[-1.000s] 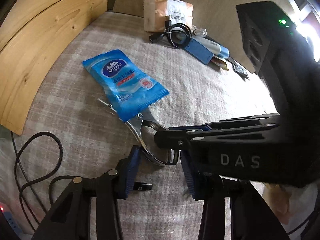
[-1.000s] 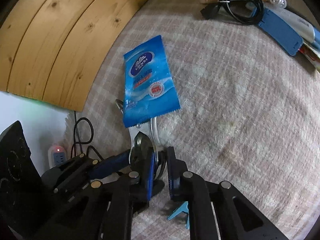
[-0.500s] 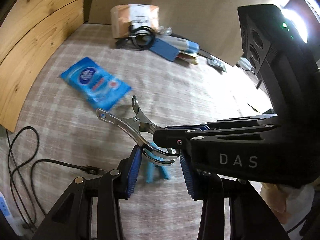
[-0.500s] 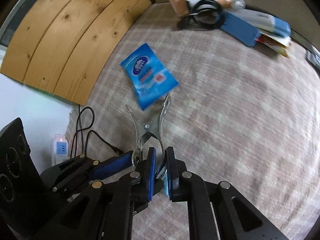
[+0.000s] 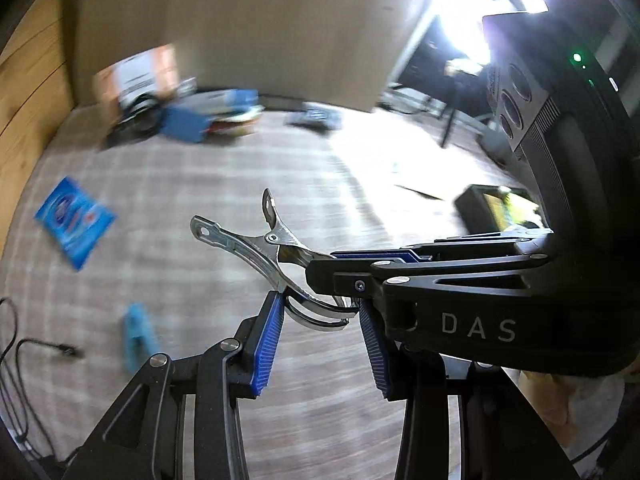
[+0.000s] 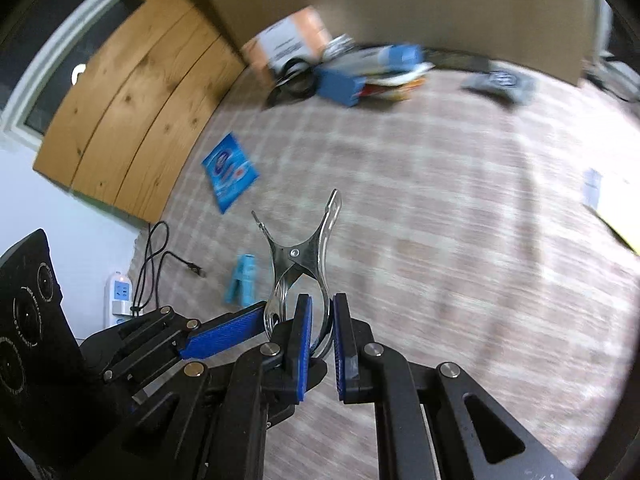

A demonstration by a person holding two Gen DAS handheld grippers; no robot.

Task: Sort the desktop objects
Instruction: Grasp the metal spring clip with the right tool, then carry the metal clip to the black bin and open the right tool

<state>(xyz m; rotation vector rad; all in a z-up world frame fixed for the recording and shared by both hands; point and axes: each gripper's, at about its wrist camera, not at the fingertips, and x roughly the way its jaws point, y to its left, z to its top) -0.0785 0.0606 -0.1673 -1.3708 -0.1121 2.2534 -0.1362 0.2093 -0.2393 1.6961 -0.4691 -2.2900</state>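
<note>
Both grippers clamp metal clip (lifted).

The far pile of things on the bench is blurred. The metal clip has its handles hidden between the tool pads.

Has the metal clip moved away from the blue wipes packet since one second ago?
Yes. The metal clip, held in the right claw, now hangs clear of the blue wipes packet, which lies farther off.

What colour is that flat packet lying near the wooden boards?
The flat plastic packet is bright blue with a dark blue oval logo and white markings, clearest in the right wrist view.
</note>
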